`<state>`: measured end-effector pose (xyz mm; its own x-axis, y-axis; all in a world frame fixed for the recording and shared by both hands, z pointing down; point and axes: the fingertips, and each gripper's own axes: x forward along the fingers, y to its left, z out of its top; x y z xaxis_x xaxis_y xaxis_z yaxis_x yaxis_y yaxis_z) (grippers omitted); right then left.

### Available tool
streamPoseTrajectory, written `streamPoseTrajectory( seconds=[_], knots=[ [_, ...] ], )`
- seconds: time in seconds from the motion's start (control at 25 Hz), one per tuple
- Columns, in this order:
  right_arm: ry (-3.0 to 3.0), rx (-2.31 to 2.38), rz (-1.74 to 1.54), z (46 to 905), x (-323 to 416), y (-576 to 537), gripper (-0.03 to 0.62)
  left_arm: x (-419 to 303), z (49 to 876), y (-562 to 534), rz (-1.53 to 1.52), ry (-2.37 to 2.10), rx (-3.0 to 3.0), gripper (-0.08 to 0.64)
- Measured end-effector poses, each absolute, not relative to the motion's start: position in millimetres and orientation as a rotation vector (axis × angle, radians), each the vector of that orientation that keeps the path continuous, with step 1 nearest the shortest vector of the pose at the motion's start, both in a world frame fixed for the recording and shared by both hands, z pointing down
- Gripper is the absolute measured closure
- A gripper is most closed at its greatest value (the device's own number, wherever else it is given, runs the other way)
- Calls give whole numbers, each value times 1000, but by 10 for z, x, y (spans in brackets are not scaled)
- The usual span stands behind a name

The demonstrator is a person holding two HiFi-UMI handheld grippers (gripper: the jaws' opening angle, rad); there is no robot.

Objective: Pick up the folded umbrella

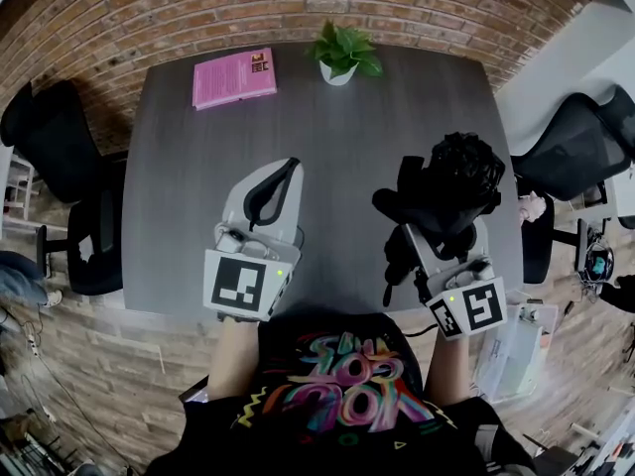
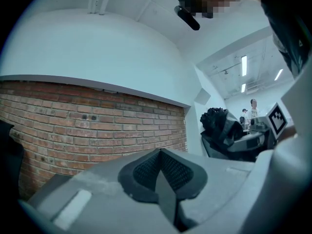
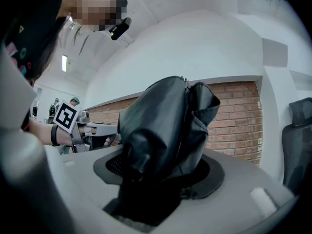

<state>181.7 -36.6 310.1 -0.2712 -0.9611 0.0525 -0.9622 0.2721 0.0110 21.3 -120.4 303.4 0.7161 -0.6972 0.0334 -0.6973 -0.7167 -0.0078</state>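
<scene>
Umbrella (image 1: 451, 191) stands gripped between the right gripper's (image 1: 437, 228) jaws, which are part-open around it, over the table's (image 1: 347, 127) near right corner; left gripper (image 1: 273, 191) closed, empty, over near edge; book (image 1: 234, 77) at far left corner, plant (image 1: 342, 53) at far edge

Black T-shirt (image 1: 342, 405), bright print — left gripper (image 1: 289, 171), right gripper (image 1: 440, 222) pale grey.

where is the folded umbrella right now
Head view, right side: the folded umbrella is clamped in the right gripper, over the grey table's near right part.
</scene>
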Motion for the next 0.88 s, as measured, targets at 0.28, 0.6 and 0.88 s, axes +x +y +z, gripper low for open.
streamPoseTrajectory(
  seconds=[0.28,0.6,0.88],
  knots=[
    [-2485,1848,11,3070,1737,-403,300,127,3040,-1209,38,-1211,2897,558],
    [-2505,1839,17,3038,1676,-441,299,35,3049,-1197,48,-1236,2872,558],
    [-2499,1836,18,3050,1664,-414,301,49,3044,-1167,41,-1221,2881,558]
  ],
)
